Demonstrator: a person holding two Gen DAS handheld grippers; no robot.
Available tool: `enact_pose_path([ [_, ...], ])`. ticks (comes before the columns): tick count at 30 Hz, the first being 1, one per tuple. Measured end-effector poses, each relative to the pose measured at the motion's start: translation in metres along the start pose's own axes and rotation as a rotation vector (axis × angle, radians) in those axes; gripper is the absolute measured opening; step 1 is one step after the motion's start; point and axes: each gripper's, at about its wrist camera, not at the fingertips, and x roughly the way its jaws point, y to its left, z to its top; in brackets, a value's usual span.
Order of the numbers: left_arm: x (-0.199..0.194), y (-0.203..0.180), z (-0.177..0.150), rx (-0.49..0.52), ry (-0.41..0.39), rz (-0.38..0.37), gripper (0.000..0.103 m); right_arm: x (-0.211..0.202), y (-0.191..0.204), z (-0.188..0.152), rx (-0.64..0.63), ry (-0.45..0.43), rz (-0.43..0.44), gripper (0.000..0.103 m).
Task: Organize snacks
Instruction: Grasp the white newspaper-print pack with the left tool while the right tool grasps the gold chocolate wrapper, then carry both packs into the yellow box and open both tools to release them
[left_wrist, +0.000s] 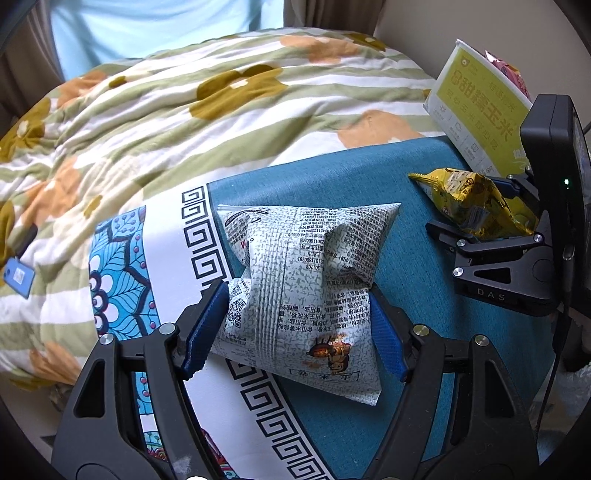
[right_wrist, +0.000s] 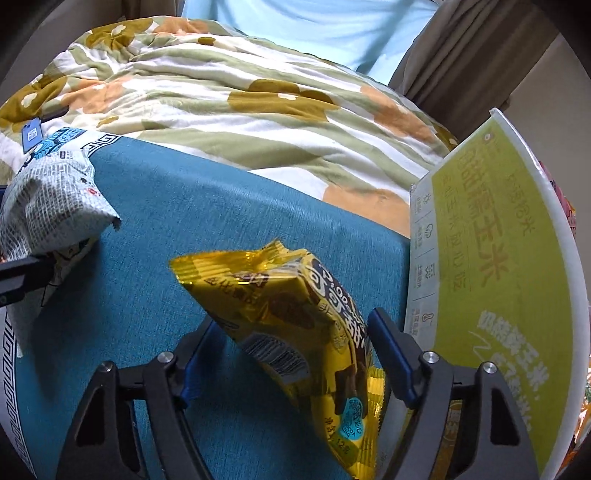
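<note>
Below the left gripper (left_wrist: 297, 325), a grey printed snack bag (left_wrist: 299, 273) sits between the two blue pads. Both pads press on the bag's near half, one on each long side, and the wrapper is creased and pinched in where they meet it. The bag's far end sticks out well beyond the fingertips, over the teal cloth (left_wrist: 332, 177), while its near corner overhangs the cloth's white key-pattern border (left_wrist: 207, 236). So the left gripper is partly closed and has hold of the grey bag.

At the right side of the cloth, the right gripper (right_wrist: 291, 343) has a yellow foil packet (right_wrist: 291, 314) between its fingers. The packet is tilted, its crimped far end raised and pointing away past the fingertips, its near end low between the finger bases. The right pad lies against the packet's edge; the left pad is just at its other side, and contact there cannot be told for certain. The left wrist view shows the same packet (left_wrist: 476, 206) crumpled inside the jaws, so it looks gripped.

Just beside the right gripper, at the cloth's right edge, a green-and-white box (right_wrist: 491, 266) stands tilted. Beyond the cloth's far edge lies a flowered quilt (left_wrist: 166, 122).
</note>
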Motion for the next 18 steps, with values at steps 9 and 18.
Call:
enact_pose_path([
  [9, -0.003, -0.003, -0.005, -0.011, 0.002, 0.01, 0.068, -0.001, -0.003, 0.0, 0.064, 0.003, 0.073, 0.053],
  [18, -0.016, -0.007, -0.018, -0.029, 0.005, 0.006, 0.063, -0.014, 0.016, -0.013, 0.055, 0.0, 0.119, 0.05],
])
